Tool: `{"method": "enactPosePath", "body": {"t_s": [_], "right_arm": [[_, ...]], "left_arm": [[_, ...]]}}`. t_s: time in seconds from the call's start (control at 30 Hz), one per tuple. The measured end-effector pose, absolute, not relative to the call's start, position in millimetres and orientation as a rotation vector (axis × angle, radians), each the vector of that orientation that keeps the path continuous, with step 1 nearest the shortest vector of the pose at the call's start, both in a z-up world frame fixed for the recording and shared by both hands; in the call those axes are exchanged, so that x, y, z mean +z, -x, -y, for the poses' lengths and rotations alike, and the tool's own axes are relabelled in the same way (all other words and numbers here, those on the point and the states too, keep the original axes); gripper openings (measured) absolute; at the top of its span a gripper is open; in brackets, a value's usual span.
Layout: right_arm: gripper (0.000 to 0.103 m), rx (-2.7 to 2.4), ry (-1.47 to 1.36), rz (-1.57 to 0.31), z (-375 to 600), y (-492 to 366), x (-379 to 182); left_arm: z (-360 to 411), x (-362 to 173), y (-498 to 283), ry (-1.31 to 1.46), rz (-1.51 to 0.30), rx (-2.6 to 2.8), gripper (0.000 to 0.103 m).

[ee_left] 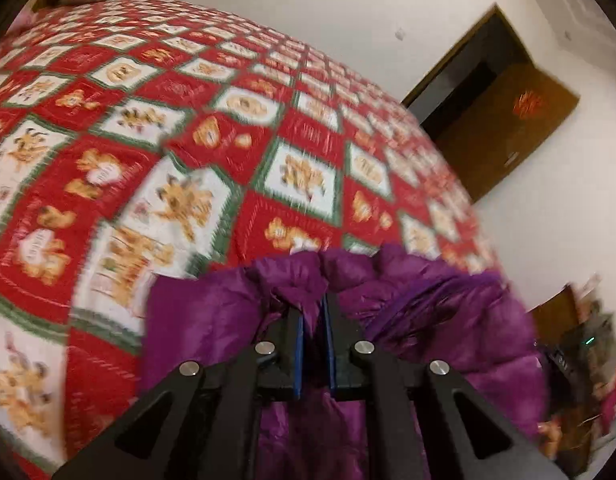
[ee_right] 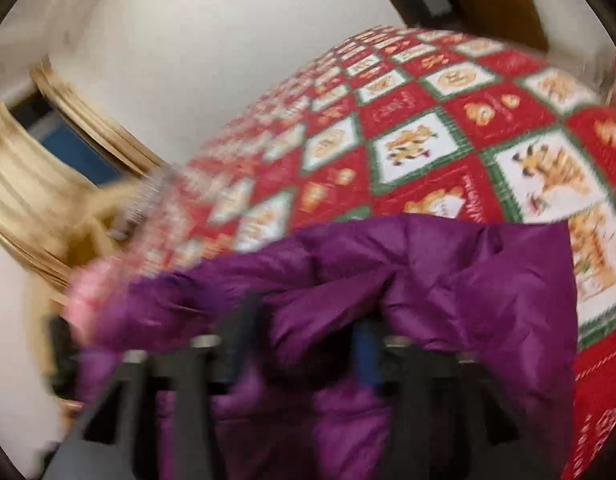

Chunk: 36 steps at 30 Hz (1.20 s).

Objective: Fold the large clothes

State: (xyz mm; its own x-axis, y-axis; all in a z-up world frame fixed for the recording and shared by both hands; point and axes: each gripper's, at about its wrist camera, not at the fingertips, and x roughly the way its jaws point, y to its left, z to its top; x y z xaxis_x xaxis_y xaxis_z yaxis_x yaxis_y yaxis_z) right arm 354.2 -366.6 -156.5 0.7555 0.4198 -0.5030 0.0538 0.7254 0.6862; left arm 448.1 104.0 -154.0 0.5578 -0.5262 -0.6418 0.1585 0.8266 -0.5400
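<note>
Left tongs (ee_left: pixel 314 300) pinching purple jacket (ee_left: pixel 428 312) narrowly, right tongs (ee_right: pixel 303 320) gripping bunched purple jacket (ee_right: pixel 468 272), hanging over red patterned bedspread (ee_left: pixel 187 120).

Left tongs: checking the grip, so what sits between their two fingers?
A bunched fold of the purple jacket is pinched between the left tongs, seen in the left wrist view.

Left wrist view: close over purple jacket (ee_left: pixel 428 320), facing bed (ee_left: pixel 167 140), door (ee_left: pixel 504 128) at 2 o'clock. Right wrist view: equally close, window (ee_right: pixel 71 148) at 9 o'clock. Shared: jacket (ee_right: pixel 428 280), bed (ee_right: pixel 448 128).
</note>
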Motion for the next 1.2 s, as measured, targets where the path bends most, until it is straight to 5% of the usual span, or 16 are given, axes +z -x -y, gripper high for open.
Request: {"method": "enactPosePath", "body": {"t_s": [0.07,0.1,0.17,0.2,0.3,0.4,0.7,0.9,1.2], "right_arm": [[0.100,0.241,-0.814,-0.582,378.8,-332.0,-133.9],[0.103,0.221,-0.817,-0.532,383.2,-319.6,-121.0],[0.103,0.160,-0.751,-0.482,385.4,-296.1,-94.6],[0.097,0.113,-0.690,-0.485,382.2,-286.9,-83.1],[0.064,0.038,-0.441,-0.529,347.6,-271.5,-57.4],[0.051,0.069,-0.288,-0.594,299.1,-284.0,-56.7],[0.051,0.035,-0.198,-0.684,237.9,-365.0,-94.9],[0.051,-0.013,-0.145,-0.766,246.6,-388.3,-140.9],[0.051,-0.058,-0.182,-0.761,252.6,-393.1,-152.3]], "left_arm": [[-114.3,-132.4,-439.8,0.450,-0.859,-0.432,0.025],[-119.6,-118.4,-433.5,0.428,-0.838,-0.414,0.034],[-130.0,-93.6,-419.5,0.384,-0.777,-0.343,0.075],[-135.3,-79.5,-408.1,0.372,-0.728,-0.288,0.079],[-129.3,-63.4,-389.8,0.325,-0.683,-0.248,0.082],[-79.0,-64.6,-380.1,0.208,-0.691,-0.297,0.082],[53.7,-101.2,-399.3,0.064,-0.685,-0.354,0.082],[54.0,-156.8,-446.9,0.042,-0.833,-0.246,0.082],[59.7,-181.1,-463.5,0.083,-0.829,-0.285,0.097]]}}
